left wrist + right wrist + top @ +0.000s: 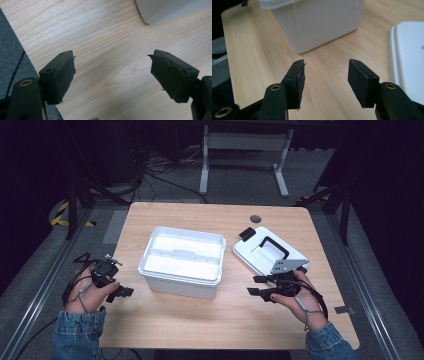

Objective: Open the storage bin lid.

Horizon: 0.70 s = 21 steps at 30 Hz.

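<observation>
A white open box (pixel 181 261) stands in the middle of the wooden table (pixel 215 320); I see its inner tray from above. Its white lid (pixel 269 252), with a black handle and black latch, lies flat to the right of it. My left gripper (pixel 125 292) hovers at the table's left edge, open, with bare wood between its pads (pixel 62 75). A corner of the box (pixel 172 10) shows beyond it. My right gripper (pixel 256 285) is open in front of the lid, pointing left toward the box wall (pixel 322 22). The lid's edge (pixel 407 62) lies to its right.
A small dark round cap (pixel 255 218) sits in the table top near the far edge. Grey floor with cables lies left of the table, and a white table frame (pixel 245 150) stands behind. Bare wood stretches along the near edge.
</observation>
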Each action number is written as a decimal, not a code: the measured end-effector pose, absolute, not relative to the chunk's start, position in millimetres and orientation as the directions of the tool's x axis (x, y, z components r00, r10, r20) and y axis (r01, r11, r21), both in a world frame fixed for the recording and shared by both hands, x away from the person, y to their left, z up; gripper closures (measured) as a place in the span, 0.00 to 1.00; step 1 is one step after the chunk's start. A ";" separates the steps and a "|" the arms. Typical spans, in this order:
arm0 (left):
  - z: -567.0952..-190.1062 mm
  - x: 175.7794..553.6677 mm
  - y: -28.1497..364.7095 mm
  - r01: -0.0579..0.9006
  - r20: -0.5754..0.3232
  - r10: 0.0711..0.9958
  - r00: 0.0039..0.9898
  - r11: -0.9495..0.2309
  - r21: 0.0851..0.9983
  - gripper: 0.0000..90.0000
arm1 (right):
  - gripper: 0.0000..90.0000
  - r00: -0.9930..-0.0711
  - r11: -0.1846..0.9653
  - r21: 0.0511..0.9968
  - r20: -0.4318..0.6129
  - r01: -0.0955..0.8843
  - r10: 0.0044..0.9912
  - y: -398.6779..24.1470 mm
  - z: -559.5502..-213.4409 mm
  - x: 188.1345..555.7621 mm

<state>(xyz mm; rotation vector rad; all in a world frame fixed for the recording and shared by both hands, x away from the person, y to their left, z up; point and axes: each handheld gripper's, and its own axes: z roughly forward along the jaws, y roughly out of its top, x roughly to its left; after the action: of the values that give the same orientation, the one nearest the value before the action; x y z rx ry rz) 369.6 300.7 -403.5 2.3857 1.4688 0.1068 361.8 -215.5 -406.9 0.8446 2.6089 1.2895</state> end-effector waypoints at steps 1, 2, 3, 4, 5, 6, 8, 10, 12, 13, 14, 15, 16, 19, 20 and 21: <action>-403.1 370.0 301.7 0.851 -0.102 0.878 0.468 -0.416 0.321 0.22 | 0.54 -0.838 0.494 0.755 0.134 0.432 0.528 -215.2 -409.6 361.1; -403.2 370.0 301.7 0.853 -0.105 0.879 0.465 -0.413 0.320 0.22 | 0.54 -0.837 0.495 0.754 0.133 0.433 0.530 -214.7 -412.7 360.1; -403.3 369.9 301.6 0.856 -0.109 0.881 0.461 -0.408 0.318 0.22 | 0.54 -0.838 0.499 0.750 0.133 0.434 0.529 -214.5 -414.4 359.6; -403.5 370.1 301.5 0.856 -0.109 0.881 0.461 -0.409 0.317 0.22 | 0.54 -0.840 0.506 0.747 0.130 0.432 0.527 -213.7 -417.0 359.0; -403.6 370.5 301.3 0.854 -0.108 0.879 0.464 -0.412 0.319 0.22 | 0.54 -0.841 0.511 0.743 0.130 0.433 0.525 -212.7 -419.5 358.1; -403.6 370.8 301.2 0.852 -0.106 0.878 0.467 -0.416 0.318 0.22 | 0.53 -0.843 0.518 0.738 0.127 0.433 0.523 -211.7 -422.6 357.4; -403.5 371.2 301.1 0.850 -0.102 0.875 0.472 -0.422 0.316 0.22 | 0.53 -0.844 0.530 0.731 0.116 0.429 0.523 -209.4 -427.7 356.1; -403.8 371.2 300.9 0.851 -0.105 0.876 0.471 -0.420 0.316 0.22 | 0.53 -0.845 0.533 0.731 0.110 0.426 0.524 -208.6 -429.2 355.9; -404.2 371.3 300.9 0.854 -0.112 0.877 0.466 -0.414 0.316 0.22 | 0.53 -0.847 0.545 0.726 0.098 0.419 0.522 -206.1 -436.7 356.2; -404.4 371.4 301.0 0.854 -0.112 0.878 0.466 -0.413 0.315 0.22 | 0.53 -0.847 0.545 0.726 0.098 0.419 0.522 -206.1 -436.7 356.2; -404.8 371.4 301.1 0.855 -0.108 0.879 0.464 -0.413 0.315 0.22 | 0.54 -0.848 0.547 0.726 0.095 0.417 0.521 -205.6 -439.6 356.6; -404.8 371.5 301.2 0.856 -0.108 0.879 0.464 -0.413 0.312 0.22 | 0.54 -0.845 0.548 0.723 0.092 0.420 0.527 -204.9 -443.1 356.6; -405.0 371.6 301.2 0.856 -0.108 0.880 0.463 -0.412 0.312 0.22 | 0.55 -0.845 0.554 0.719 0.088 0.421 0.528 -204.5 -445.8 356.8; -405.3 371.7 300.5 0.857 -0.108 0.881 0.460 -0.410 0.312 0.22 | 0.55 -0.844 0.563 0.714 0.073 0.416 0.532 -202.2 -454.6 355.9; -405.7 372.0 300.4 0.856 -0.109 0.880 0.463 -0.411 0.312 0.22 | 0.55 -0.842 0.562 0.710 0.080 0.424 0.533 -201.6 -457.1 355.4; -405.9 372.1 300.2 0.856 -0.108 0.880 0.462 -0.411 0.312 0.22 | 0.55 -0.842 0.565 0.707 0.080 0.425 0.534 -200.5 -460.2 355.0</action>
<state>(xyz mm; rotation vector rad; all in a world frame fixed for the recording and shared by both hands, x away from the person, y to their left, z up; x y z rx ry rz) 372.1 300.2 -405.9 2.3931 1.4751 0.1040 355.0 -200.5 -460.2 0.8172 2.6501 1.1393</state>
